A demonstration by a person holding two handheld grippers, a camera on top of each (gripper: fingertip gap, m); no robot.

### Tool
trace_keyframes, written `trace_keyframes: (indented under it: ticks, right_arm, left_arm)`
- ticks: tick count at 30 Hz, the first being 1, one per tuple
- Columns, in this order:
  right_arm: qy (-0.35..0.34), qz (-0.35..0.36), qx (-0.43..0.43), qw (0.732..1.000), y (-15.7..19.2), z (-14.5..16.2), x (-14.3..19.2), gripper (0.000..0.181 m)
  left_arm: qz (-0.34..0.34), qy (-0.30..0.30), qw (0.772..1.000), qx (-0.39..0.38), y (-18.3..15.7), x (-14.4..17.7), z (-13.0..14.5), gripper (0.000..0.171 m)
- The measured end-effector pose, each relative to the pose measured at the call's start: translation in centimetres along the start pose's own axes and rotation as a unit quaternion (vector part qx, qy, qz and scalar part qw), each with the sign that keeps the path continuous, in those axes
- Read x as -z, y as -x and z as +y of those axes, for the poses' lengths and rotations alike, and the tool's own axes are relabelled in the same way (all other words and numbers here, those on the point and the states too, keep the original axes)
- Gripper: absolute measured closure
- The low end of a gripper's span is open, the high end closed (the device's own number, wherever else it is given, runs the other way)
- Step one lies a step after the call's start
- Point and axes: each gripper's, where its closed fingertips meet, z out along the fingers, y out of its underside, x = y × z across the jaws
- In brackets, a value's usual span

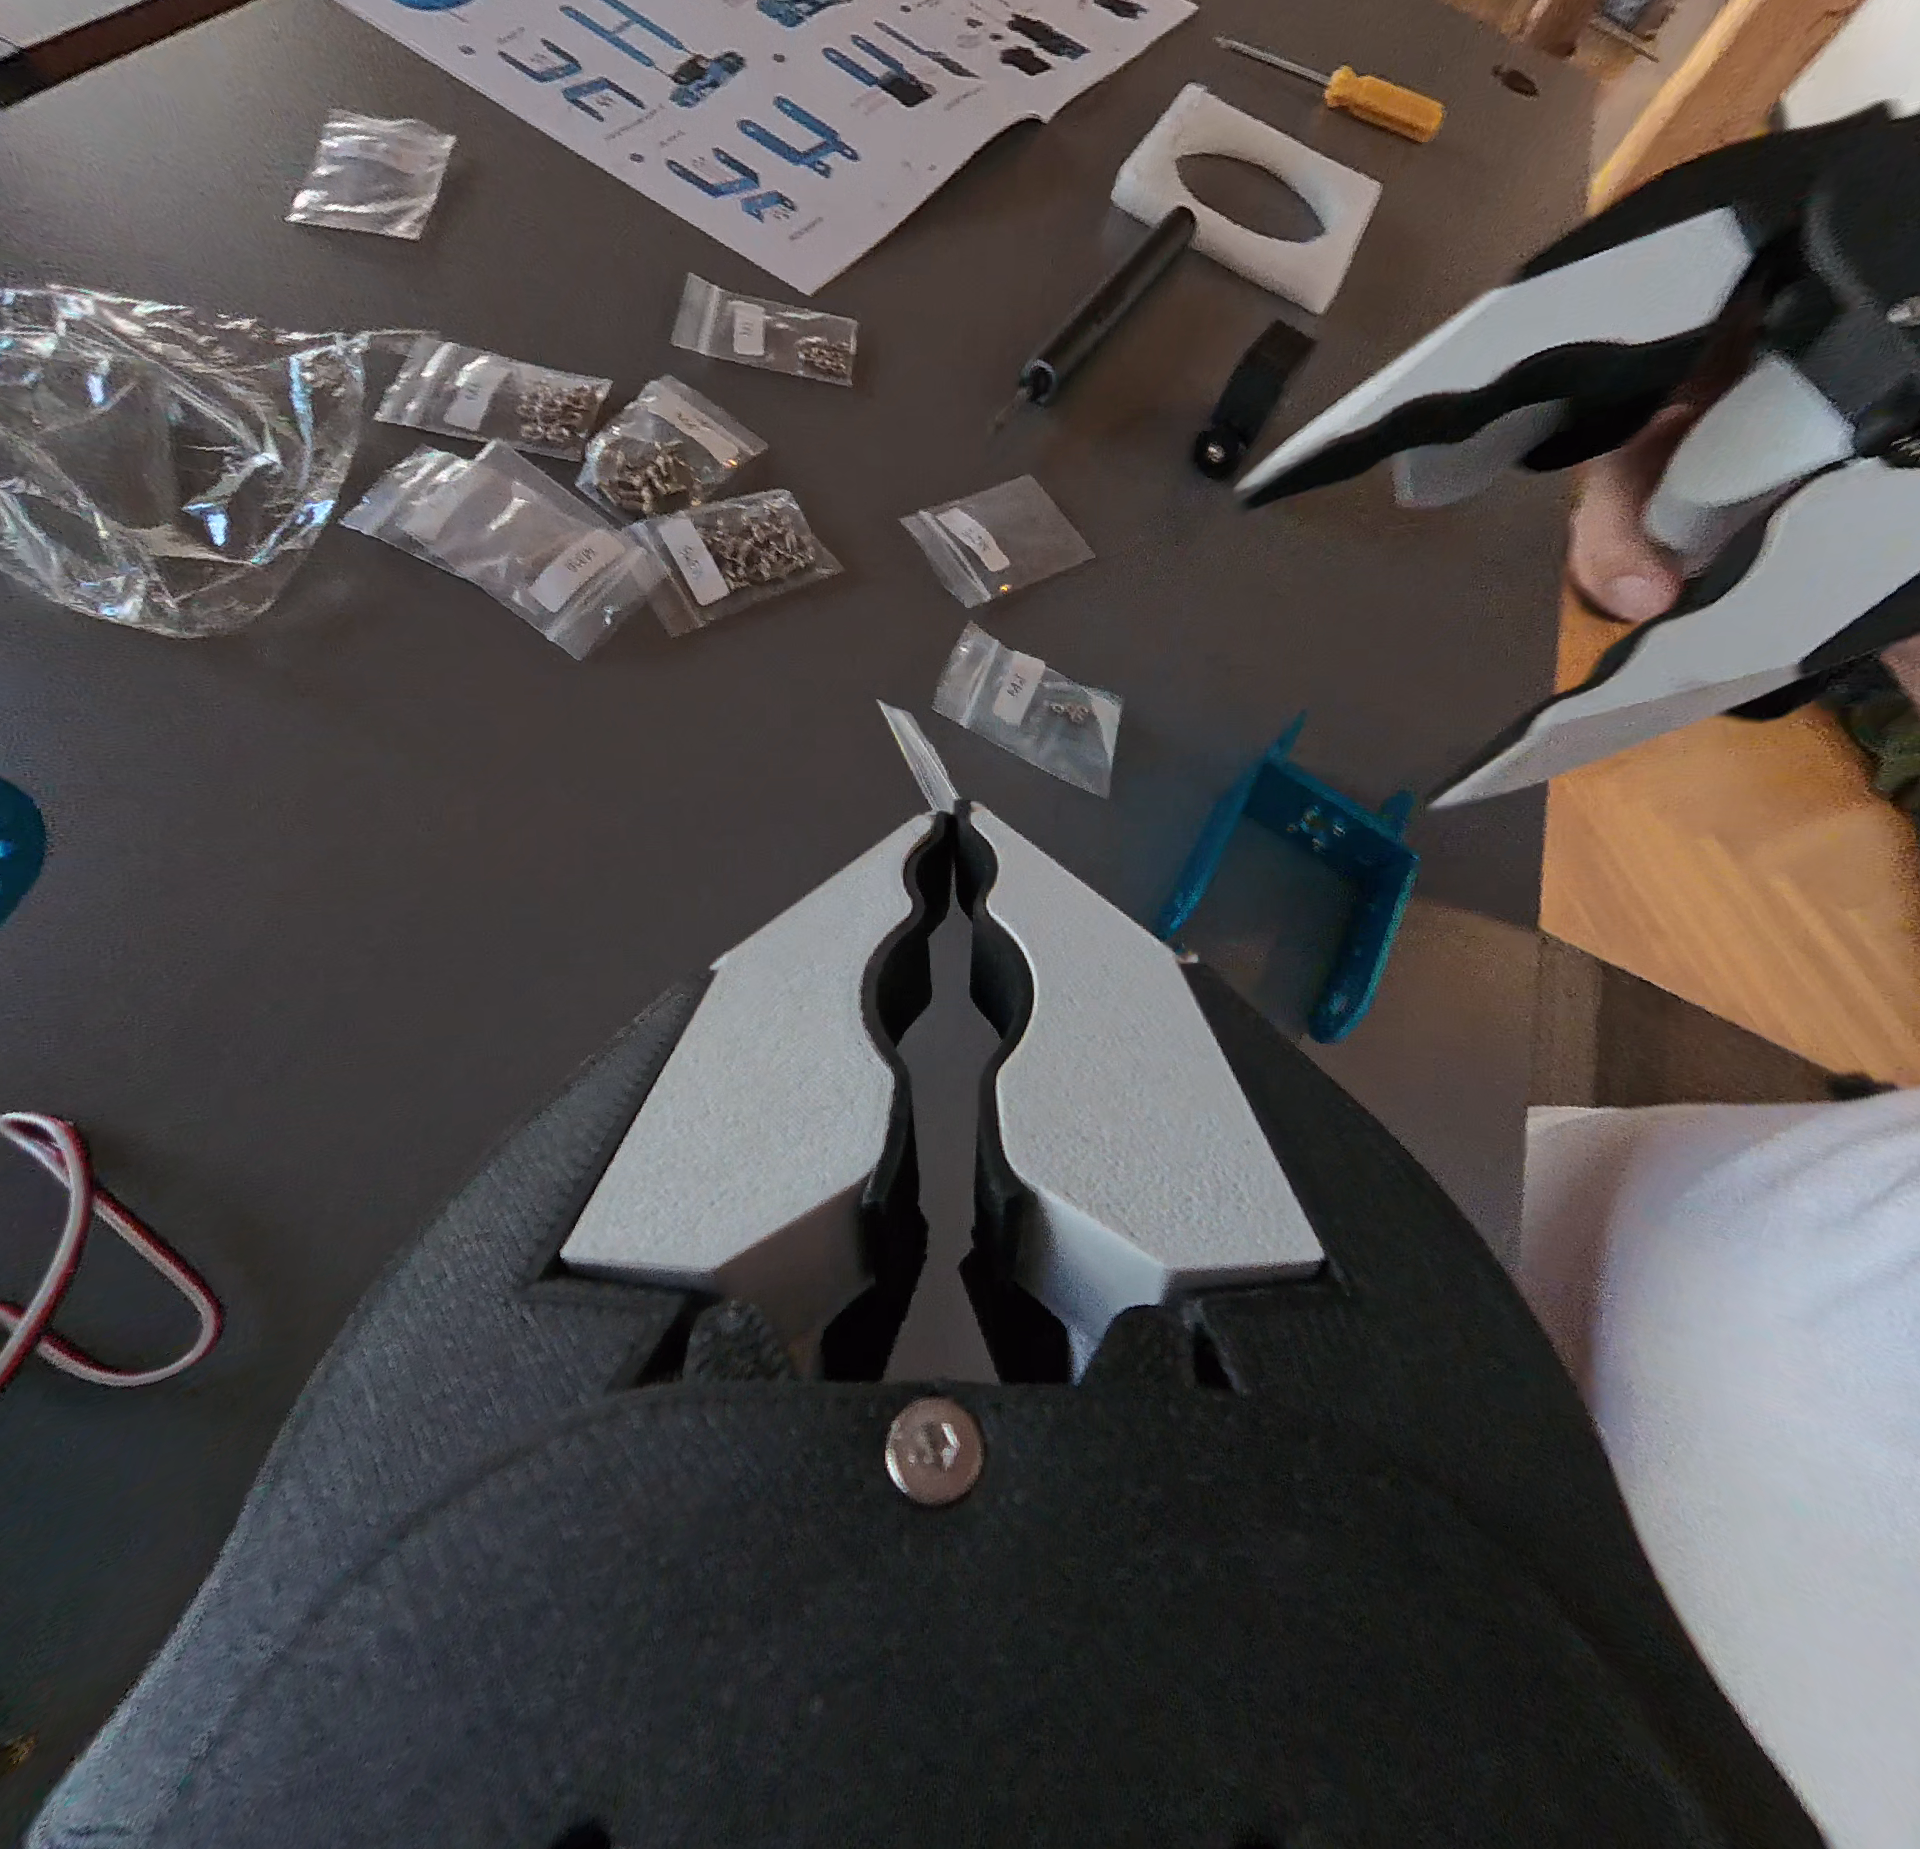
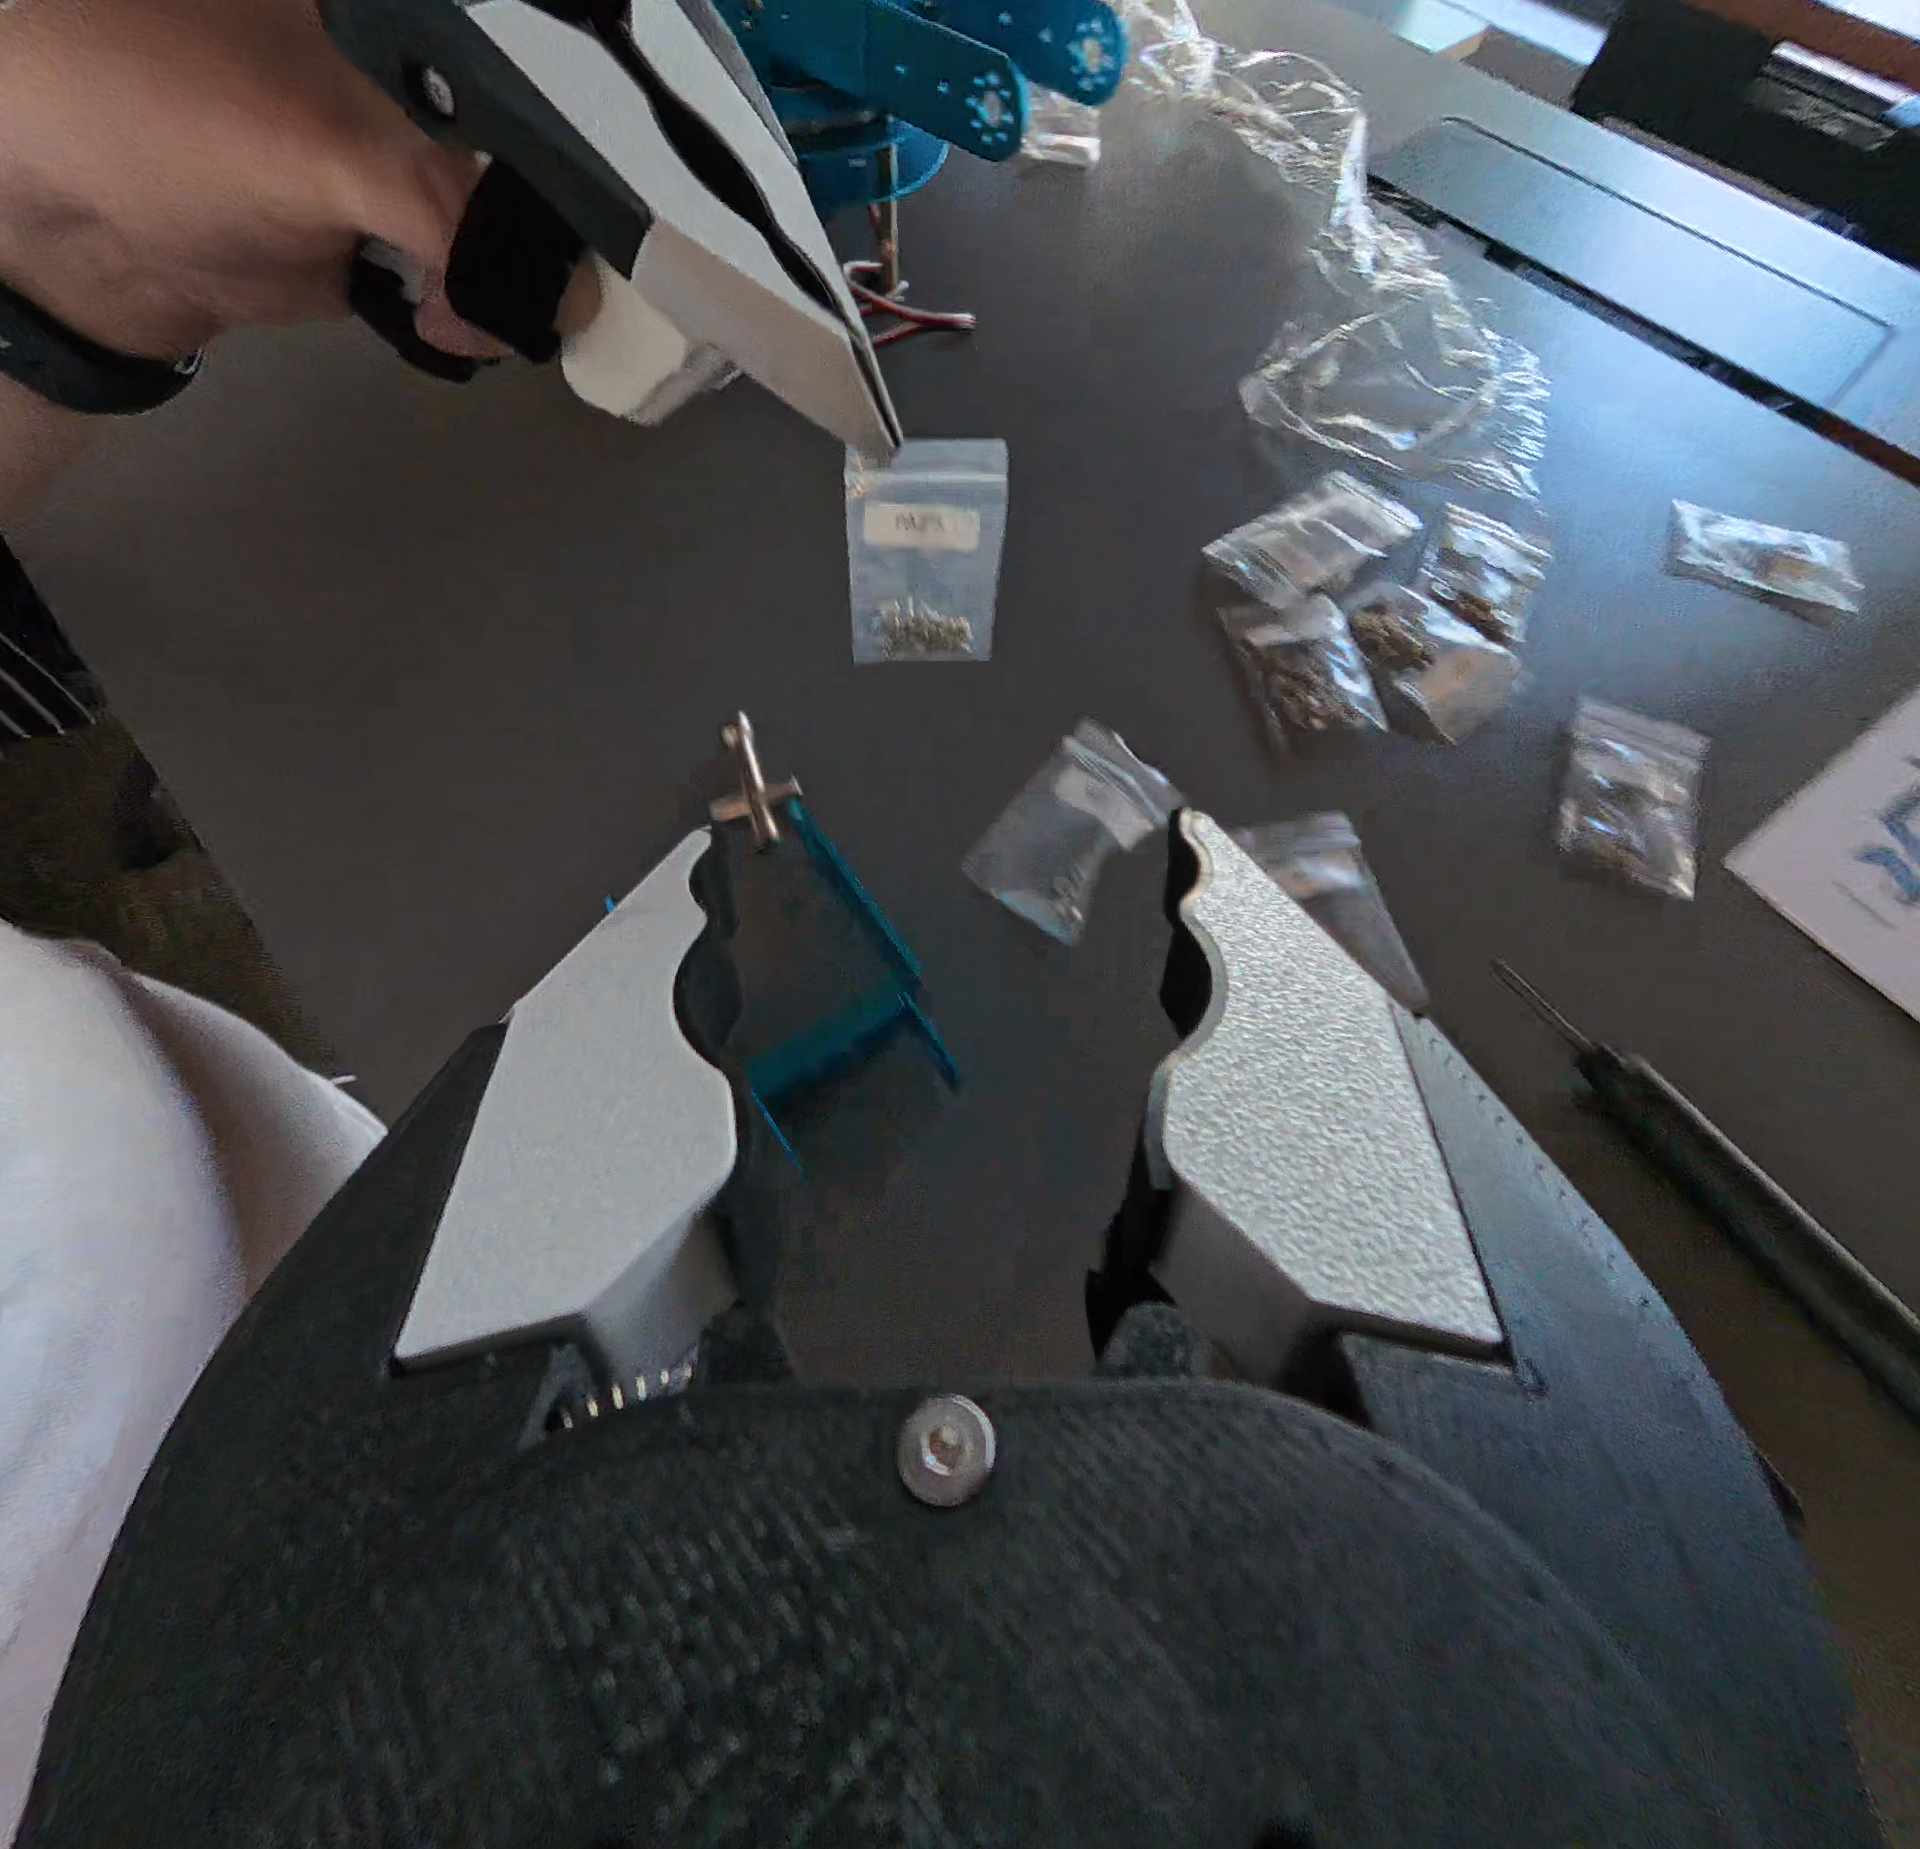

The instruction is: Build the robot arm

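In my left wrist view, my left gripper (image 1: 951, 817) is clenched on a small clear bag (image 1: 916, 760) above the dark table (image 1: 416, 864). In my right wrist view, that bag hangs at far centre, while my right gripper (image 2: 940, 843) is released over the blue bracket (image 2: 842, 999).

A dark grey table (image 1: 416, 916) fills both views; wooden floor (image 1: 1714, 864) shows at the right edge, daylight upper right.
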Motion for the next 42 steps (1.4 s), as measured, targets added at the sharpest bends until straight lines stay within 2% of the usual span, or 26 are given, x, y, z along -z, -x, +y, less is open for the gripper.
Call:
trace_keyframes:
  ticks: [2,5,9,13,16,18,20,23,27,34,42]
  right_arm:
    - [-0.004,0.006,0.003,1.000,-2.0,2.0,3.4,0.100]
    - [0.021,0.010,0.013,1.000,-4.9,4.7,7.5,0.101]
    - [0.036,-0.022,0.007,0.999,-6.9,4.4,8.9,0.101]
    - [0.022,-0.031,0.038,0.999,-6.2,0.3,5.8,0.101]
    - [0.006,-0.014,0.048,0.999,-3.8,-3.8,2.2,0.101]
    - [-0.010,0.016,0.044,0.999,-1.7,-6.8,-0.2,0.101]
    - [-0.038,0.027,0.020,0.999,1.1,-10.0,-2.7,0.101]
    - [-0.057,0.008,-0.017,0.998,5.3,-14.1,-6.8,0.101]
    - [-0.030,0.034,-0.009,0.999,8.4,-17.6,-10.3,0.101]
    - [-0.007,0.059,-0.005,0.998,11.2,-20.9,-13.7,0.103]
    - [0.003,0.077,0.006,0.997,12.2,-21.4,-14.9,0.104]
  left_arm:
    - [-0.020,-0.004,1.000,0.023,0.3,-0.9,0.1,0.171]
    - [-0.070,0.000,0.994,0.081,1.9,-1.4,1.8,0.171]
    - [-0.102,-0.012,0.985,0.136,3.5,0.3,4.0,0.171]
    - [-0.121,0.021,0.983,0.134,4.9,1.9,7.0,0.171]
    - [-0.122,0.054,0.984,0.117,6.1,2.9,9.1,0.171]
    - [-0.101,0.037,0.988,0.115,6.6,4.3,9.0,0.139]
    - [-0.078,-0.002,0.990,0.118,7.2,6.6,8.0,0.128]
    - [-0.005,-0.073,0.989,0.128,7.0,11.1,6.1,0.129]
    - [0.044,-0.105,0.989,0.098,7.9,15.9,6.2,0.135]
    - [0.139,-0.131,0.976,0.107,6.4,19.1,7.9,0.139]
    - [0.132,-0.183,0.967,0.116,9.1,23.5,7.7,0.143]
